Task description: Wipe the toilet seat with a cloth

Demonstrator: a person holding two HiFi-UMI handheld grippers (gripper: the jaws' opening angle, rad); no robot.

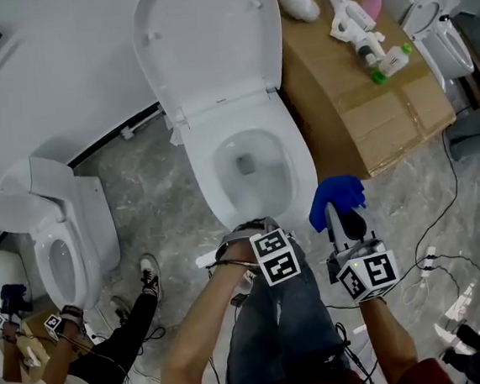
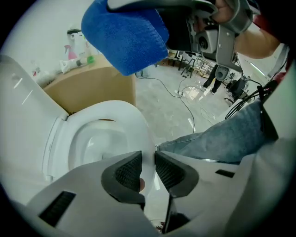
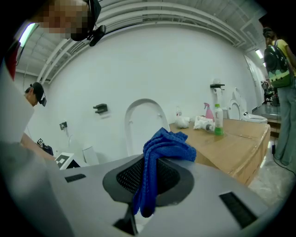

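Note:
A white toilet stands with its lid (image 1: 209,42) raised and its seat (image 1: 301,173) down around the bowl. My right gripper (image 1: 340,215) hangs just off the seat's front right corner, shut on a bunched blue cloth (image 1: 336,196). In the right gripper view the cloth (image 3: 162,148) drapes out between the pads. My left gripper (image 1: 248,232) points steeply down over the seat's front rim. In its own view the left gripper (image 2: 148,169) has jaws a narrow gap apart with nothing between them, the seat (image 2: 138,120) below and the cloth (image 2: 125,39) above.
A cardboard box (image 1: 366,99) with spray bottles stands to the right of the toilet. A second toilet (image 1: 59,246) is at the left, and another person (image 1: 110,334) sits by it. Cables (image 1: 437,265) lie on the floor at the right. My jeans leg (image 1: 278,327) is below.

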